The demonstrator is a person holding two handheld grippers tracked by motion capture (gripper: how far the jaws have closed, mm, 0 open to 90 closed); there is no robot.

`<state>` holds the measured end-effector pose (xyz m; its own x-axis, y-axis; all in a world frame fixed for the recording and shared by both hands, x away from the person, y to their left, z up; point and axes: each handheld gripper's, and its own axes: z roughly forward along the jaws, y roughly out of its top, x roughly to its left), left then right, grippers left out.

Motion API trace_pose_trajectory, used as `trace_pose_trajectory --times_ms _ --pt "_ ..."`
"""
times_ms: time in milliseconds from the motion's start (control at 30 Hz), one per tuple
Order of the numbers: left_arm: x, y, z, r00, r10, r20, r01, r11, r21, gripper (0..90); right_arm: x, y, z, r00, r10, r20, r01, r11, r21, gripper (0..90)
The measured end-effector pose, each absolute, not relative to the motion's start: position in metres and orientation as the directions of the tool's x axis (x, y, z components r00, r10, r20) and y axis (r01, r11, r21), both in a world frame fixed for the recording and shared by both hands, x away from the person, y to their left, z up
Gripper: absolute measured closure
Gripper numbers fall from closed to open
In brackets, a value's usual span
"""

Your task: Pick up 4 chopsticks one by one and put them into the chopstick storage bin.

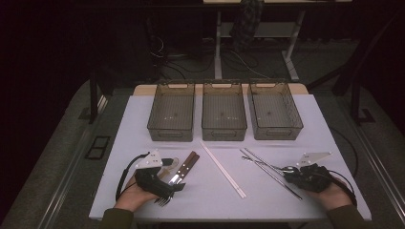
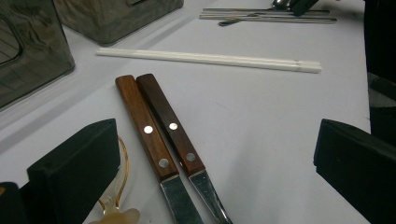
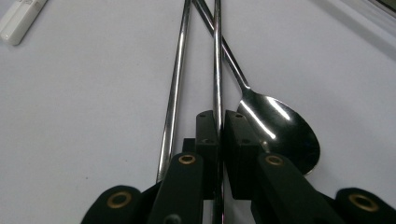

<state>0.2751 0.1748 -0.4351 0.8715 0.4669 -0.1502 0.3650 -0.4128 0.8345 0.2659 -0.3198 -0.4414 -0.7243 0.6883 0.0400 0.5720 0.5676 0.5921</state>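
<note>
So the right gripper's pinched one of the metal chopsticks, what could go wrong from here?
1. The right gripper holds one metal chopstick near its end, so the long free part may swing or slip when lifted.
2. The second chopstick and the spoon lie right against it, with the spoon's handle crossing it; lifting could drag or flick them.
3. The three bins stand far across the table, so it is a long carry on a thin pinch.

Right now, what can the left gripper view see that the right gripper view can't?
Left gripper view alone: two wooden-handled knives lying side by side, grey bins, and open left tongs. Right gripper view alone: the right tongs shut on one metal chopstick, close up. Both: white chopsticks, the spoon and the white table.
</note>
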Motion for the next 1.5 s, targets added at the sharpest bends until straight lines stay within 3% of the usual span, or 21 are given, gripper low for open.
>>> trace_pose_trajectory --times_ms 433,1500 --pt "0.275 0.175 -0.435 0.872 0.466 -0.151 0.364 -0.410 0.836 0.0 0.268 -0.319 -0.439 -0.731 0.682 0.040 0.571 0.578 0.584 84.7" --pt "0.275 0.173 -0.435 0.870 0.467 -0.160 0.370 -0.401 0.838 0.0 0.273 -0.324 -0.403 -0.746 0.651 0.142 0.518 0.433 0.738 84.7"
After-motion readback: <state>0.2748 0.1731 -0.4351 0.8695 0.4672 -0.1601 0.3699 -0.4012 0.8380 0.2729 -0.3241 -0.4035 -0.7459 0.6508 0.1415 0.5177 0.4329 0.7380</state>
